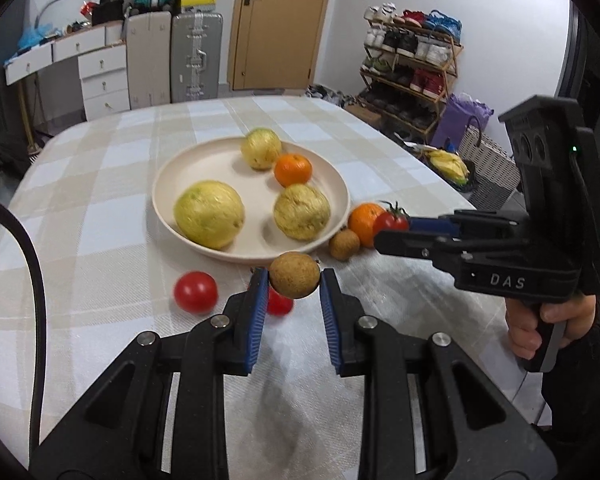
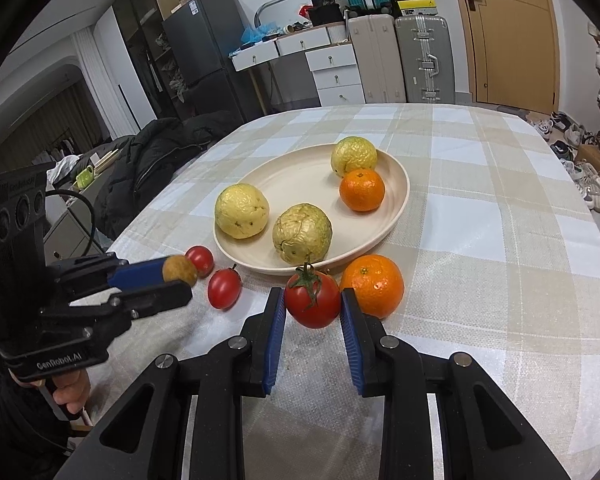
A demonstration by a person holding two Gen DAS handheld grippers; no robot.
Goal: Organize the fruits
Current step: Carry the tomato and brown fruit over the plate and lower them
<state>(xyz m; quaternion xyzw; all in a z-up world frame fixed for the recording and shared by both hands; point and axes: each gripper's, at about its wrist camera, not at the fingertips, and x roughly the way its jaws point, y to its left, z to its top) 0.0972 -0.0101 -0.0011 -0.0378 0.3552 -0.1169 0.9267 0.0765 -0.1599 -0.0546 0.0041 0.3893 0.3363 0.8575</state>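
Note:
A cream plate [image 1: 204, 168] [image 2: 300, 176] on the checked tablecloth holds three yellow-green guavas [image 1: 209, 214] [image 2: 302, 233] and a small orange [image 1: 293, 169] [image 2: 362, 189]. My left gripper [image 1: 294, 284] [image 2: 178, 280] is shut on a brown longan [image 1: 294, 275] [image 2: 179, 270] and holds it above the cloth near the plate's front rim. My right gripper [image 2: 313, 308] [image 1: 392, 230] is shut on a red tomato with a green stem [image 2: 312, 300] [image 1: 391, 221]. A larger orange [image 2: 373, 285] [image 1: 365, 218] lies beside it. Two small red tomatoes [image 1: 195, 292] [image 2: 224, 289] and another longan [image 1: 343, 244] lie on the cloth.
The table's edge runs along the right in the left wrist view, with a shoe rack [image 1: 412, 60] and a basket [image 1: 486, 168] beyond it. Suitcases [image 2: 422, 60], white drawers [image 2: 336, 76] and a door [image 2: 508, 28] stand behind the table. A dark coat [image 2: 148, 160] lies to the left.

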